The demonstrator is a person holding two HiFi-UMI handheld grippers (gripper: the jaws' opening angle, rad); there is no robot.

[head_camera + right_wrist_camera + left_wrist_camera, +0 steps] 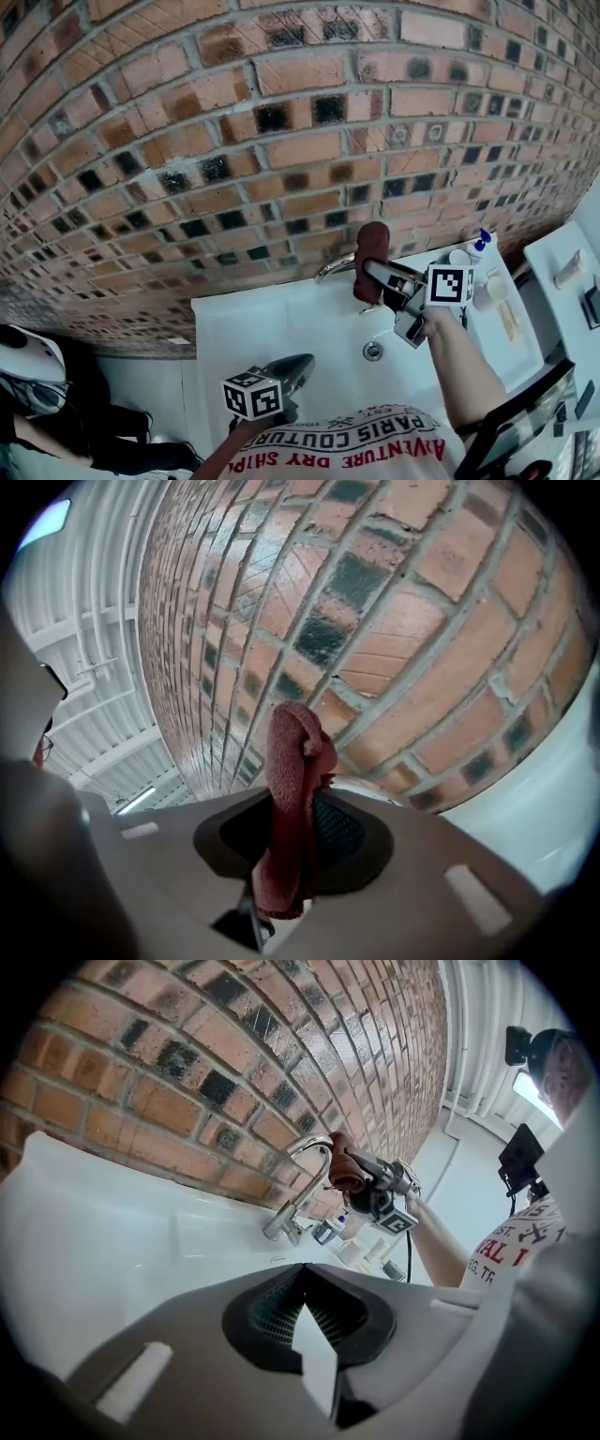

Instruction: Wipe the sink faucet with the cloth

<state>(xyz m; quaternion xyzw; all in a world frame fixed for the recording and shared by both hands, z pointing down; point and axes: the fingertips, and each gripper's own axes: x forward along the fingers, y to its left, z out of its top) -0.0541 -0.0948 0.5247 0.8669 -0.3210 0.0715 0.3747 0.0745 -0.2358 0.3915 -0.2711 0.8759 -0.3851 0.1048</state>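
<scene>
Right gripper view shows the right gripper (298, 841) clamped on the cloth (291, 752), whose free end stands ahead of the jaws, ready to rub the faucet (307, 1180) just beyond. The left gripper (303, 1283), closed on nothing, hangs well back over the sink (112, 1241).

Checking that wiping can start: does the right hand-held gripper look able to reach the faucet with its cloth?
Probably yes: the right hand-held gripper, shut on the cloth, is close by the faucet with nothing between; the left hand-held gripper sits clear.

Washroom, white sink (253, 328), faucet (335, 267), brick wall (281, 141)
</scene>
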